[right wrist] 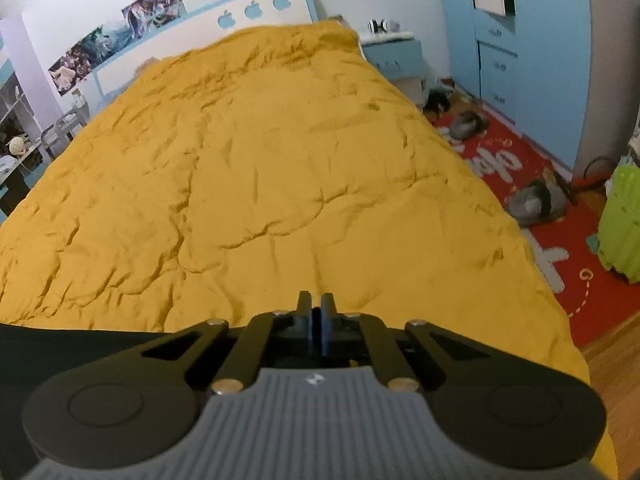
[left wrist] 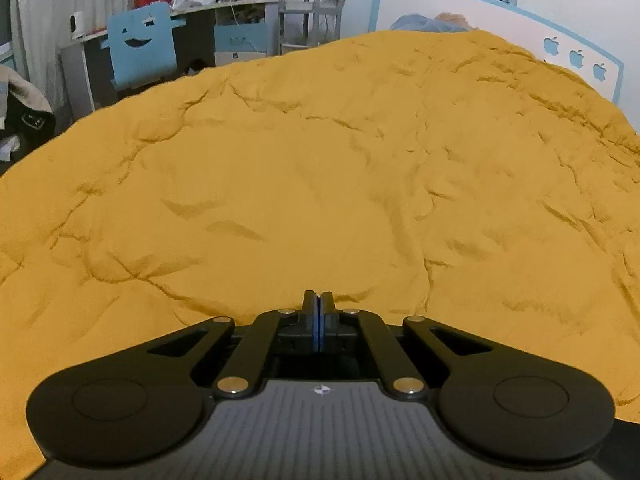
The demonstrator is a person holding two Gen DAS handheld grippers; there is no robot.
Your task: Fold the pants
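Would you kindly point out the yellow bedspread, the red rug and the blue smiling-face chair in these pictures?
yellow bedspread (left wrist: 320, 168): left wrist view, on the wrinkled middle of the cloth.
red rug (right wrist: 516, 160): right wrist view, on a bare red stretch beside the bed.
blue smiling-face chair (left wrist: 140, 46): left wrist view, on the chair back with its cut-out face.

I had both grippers out over the wide mustard-yellow quilted bedspread (left wrist: 320, 168), which covered the bed to its far end. Behind it stood the white headboard with blue apple cut-outs (right wrist: 252, 10), with posters on the wall above. Left of the bed were a blue chair with a face cut into its back (left wrist: 140, 46) and a cluttered desk behind it. Right of the bed lay a red rug with lettering (right wrist: 560, 240) on the floor, a blue nightstand (right wrist: 394, 58) beside the headboard and a blue wardrobe (right wrist: 528, 56) beyond the rug. A dark cloth (right wrist: 72, 338) lay on the near edge, left of my right gripper (right wrist: 316, 300).
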